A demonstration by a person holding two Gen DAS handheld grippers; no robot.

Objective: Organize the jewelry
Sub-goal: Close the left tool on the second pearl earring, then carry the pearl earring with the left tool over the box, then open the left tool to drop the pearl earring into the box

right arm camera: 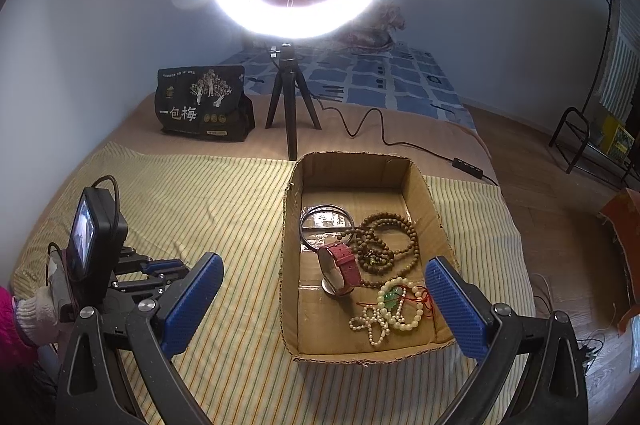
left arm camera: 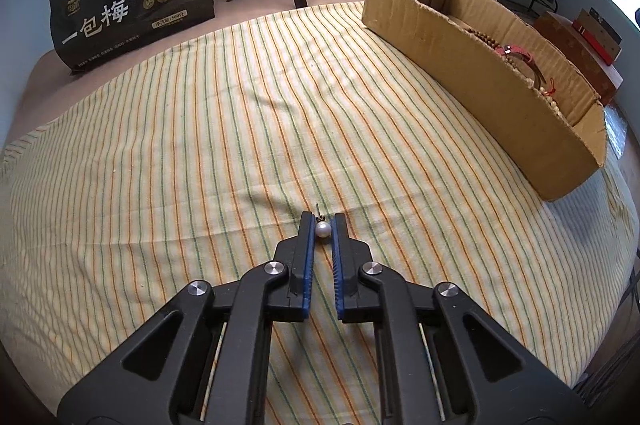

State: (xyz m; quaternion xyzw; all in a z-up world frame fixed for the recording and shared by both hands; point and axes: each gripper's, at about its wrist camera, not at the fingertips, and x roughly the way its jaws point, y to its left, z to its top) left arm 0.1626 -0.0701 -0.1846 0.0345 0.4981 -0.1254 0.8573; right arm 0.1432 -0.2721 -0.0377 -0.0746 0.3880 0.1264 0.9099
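Here the small white pearl earring with a thin metal post [left arm camera: 322, 228] sits between the blue ribbed pads of the left gripper [left arm camera: 322, 225], whose jaws are closed onto it, low against the yellow striped cloth [left arm camera: 200, 145] covering the bed; pinching the round pearl across its widest part is judged the only stable hold on so small an item. The open brown cardboard box [left arm camera: 460, 37] stands well apart to the right, placed as the collection point. It already contains a dark round bangle [right arm camera: 326, 221], a brown wooden bead string [right arm camera: 390, 241], a red-strapped watch [right arm camera: 340, 267] and a white bead bracelet [right arm camera: 394, 309]. The right gripper [right arm camera: 324, 309] hangs over the box with its jaws wide apart and empty, apparently kept clear for the delivery.
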